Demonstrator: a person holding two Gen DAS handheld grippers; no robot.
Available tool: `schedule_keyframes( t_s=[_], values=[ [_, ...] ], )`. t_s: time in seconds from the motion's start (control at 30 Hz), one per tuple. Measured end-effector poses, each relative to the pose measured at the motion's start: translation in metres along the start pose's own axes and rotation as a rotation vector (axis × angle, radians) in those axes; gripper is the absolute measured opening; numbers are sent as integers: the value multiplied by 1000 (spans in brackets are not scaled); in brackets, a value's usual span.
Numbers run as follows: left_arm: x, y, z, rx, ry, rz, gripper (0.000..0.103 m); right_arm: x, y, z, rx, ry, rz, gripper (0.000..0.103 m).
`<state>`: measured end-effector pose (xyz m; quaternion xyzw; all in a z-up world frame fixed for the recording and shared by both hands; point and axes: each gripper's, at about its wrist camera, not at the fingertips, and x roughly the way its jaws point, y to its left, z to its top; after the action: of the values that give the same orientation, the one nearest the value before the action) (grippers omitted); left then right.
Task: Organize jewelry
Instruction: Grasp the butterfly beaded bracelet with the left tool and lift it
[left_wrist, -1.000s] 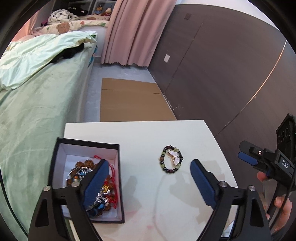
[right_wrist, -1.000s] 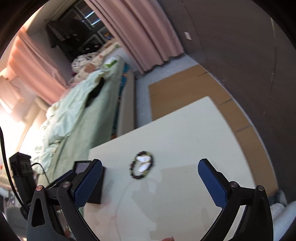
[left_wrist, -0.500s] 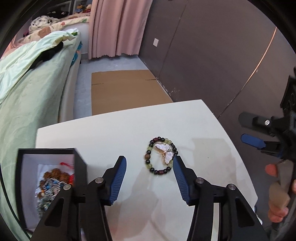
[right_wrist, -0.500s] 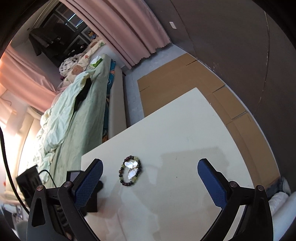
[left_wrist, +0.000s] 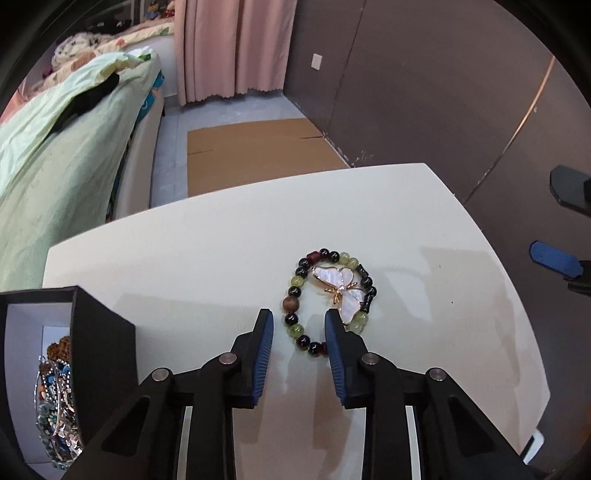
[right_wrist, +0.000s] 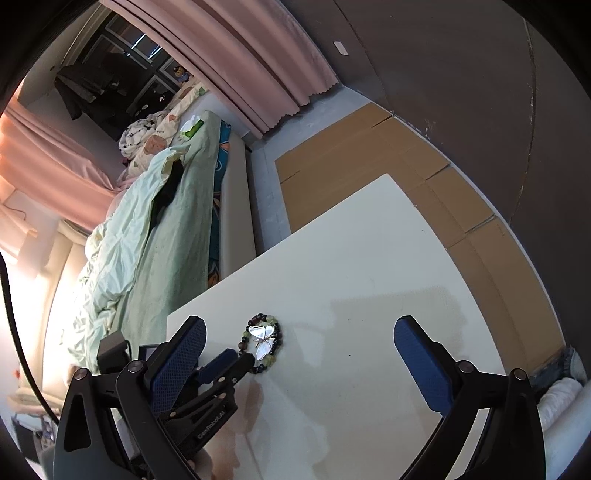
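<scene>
A beaded bracelet (left_wrist: 332, 299) with a white butterfly charm lies on the white table (left_wrist: 207, 258). My left gripper (left_wrist: 298, 332) is partly open, its fingertips straddling the near edge of the bracelet without pinching it. A black jewelry box (left_wrist: 99, 350) holding several pieces stands at the left. My right gripper (right_wrist: 299, 336) is wide open and empty above the table; it sees the bracelet (right_wrist: 263, 341) and the left gripper's fingers (right_wrist: 221, 363) beside it.
A bed with a green cover (left_wrist: 55, 158) stands left of the table. Flat cardboard (left_wrist: 255, 147) lies on the floor beyond the table, by a dark wall (left_wrist: 424, 92). The right gripper's blue pad (left_wrist: 552, 256) shows at the right edge.
My left gripper has moved right from over the box to the bracelet and narrowed its fingers around its near edge. The right gripper stayed open and shifted slightly.
</scene>
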<state>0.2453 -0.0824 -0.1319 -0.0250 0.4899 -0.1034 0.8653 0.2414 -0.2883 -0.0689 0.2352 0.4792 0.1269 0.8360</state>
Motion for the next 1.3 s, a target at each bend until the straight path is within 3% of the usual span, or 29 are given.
schedule_keyframes(
  t_s=[0.1, 0.13, 0.17, 0.33, 0.63, 0.9, 1.07, 1.3],
  values=[
    [3, -10, -1, 62, -19, 39, 27, 0, -2, 0, 6, 2, -4, 103],
    [3, -10, -2, 69, -24, 57, 21, 0, -2, -1, 7, 3, -6, 103],
    [2, -8, -2, 70, -25, 72, 7, -1, -2, -1, 5, 4, -8, 103],
    [-4, 1, -1, 37, -18, -4, 7, 0, -2, -2, -5, 7, -21, 103],
    [-52, -14, 5, 59, -122, -154, 7, 5, -4, 0, -16, 17, -42, 103],
    [-81, 0, 8, -10, -170, -236, 7, 8, -2, -3, -31, 27, -49, 103],
    [-108, 14, 12, -41, -229, -237, 7, 16, 7, -7, -79, 55, -46, 103],
    [-137, 54, 12, -118, -295, -175, 7, 42, 35, -24, -186, 140, -36, 102]
  ],
)
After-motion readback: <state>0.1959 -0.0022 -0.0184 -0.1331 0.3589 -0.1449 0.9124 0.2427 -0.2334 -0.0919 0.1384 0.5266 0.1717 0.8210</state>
